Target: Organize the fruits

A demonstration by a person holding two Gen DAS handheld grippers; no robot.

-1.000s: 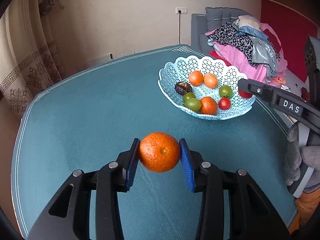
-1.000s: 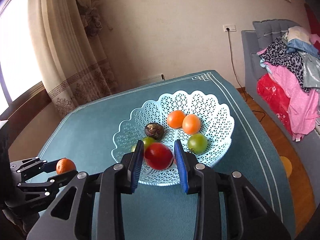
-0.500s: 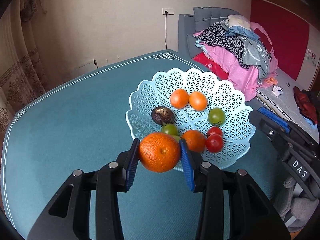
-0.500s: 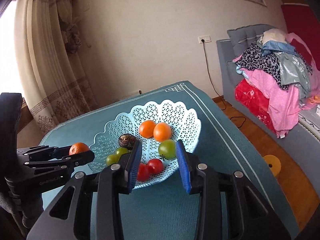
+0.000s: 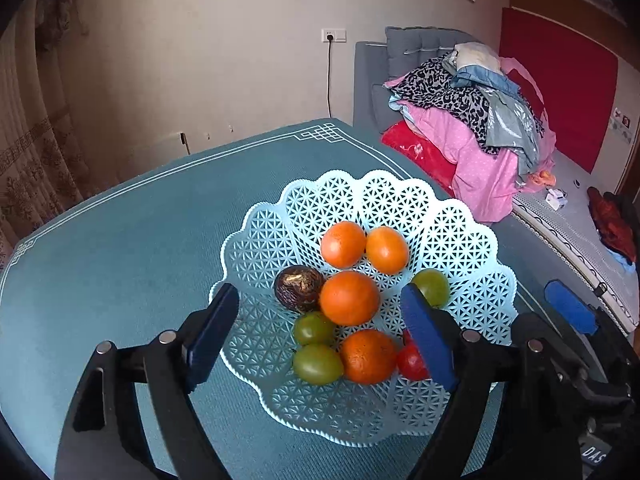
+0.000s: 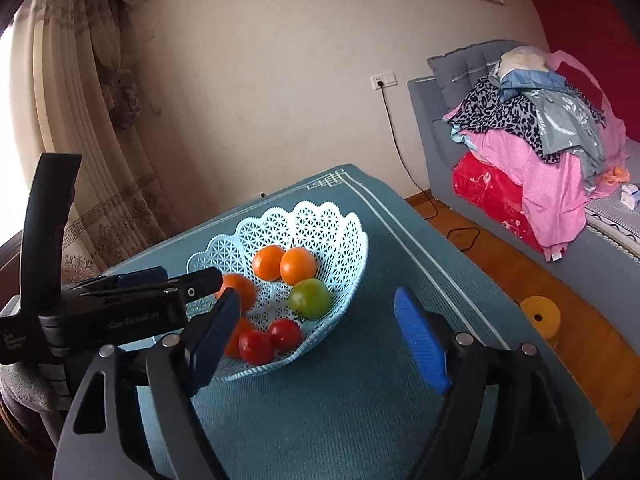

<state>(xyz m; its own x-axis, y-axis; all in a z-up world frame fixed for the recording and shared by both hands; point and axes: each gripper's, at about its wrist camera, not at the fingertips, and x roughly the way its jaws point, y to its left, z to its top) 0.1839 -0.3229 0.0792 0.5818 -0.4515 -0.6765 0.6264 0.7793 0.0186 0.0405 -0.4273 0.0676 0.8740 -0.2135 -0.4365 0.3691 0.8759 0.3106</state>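
Note:
A light blue lattice basket [image 5: 460, 240] stands on the teal table and holds several oranges, green and red tomatoes and one dark fruit [image 5: 298, 288]. My left gripper [image 5: 320, 312] hangs over the basket's near side, its jaws opening wide. An orange [image 5: 349, 298] lies loose on the fruit pile between and below the pads, which do not touch it. My right gripper [image 6: 318, 320] is just right of the basket [image 6: 344, 240], its jaws also opening with nothing between them. Two red tomatoes [image 6: 256, 346] lie at the basket's near rim. The left gripper [image 6: 196, 282] reaches in from the left there.
The teal tablecloth [image 5: 120, 260] stretches to the left of the basket. The table's right edge [image 6: 460, 272] drops to a wooden floor with a yellow disc [image 6: 538, 316]. A grey sofa piled with clothes [image 5: 480, 120] stands behind. A curtain [image 6: 100, 140] hangs at the left.
My left gripper carried the orange over the basket and opened, and the orange now lies among the fruit. My right gripper let the red tomato into the basket and opened wide.

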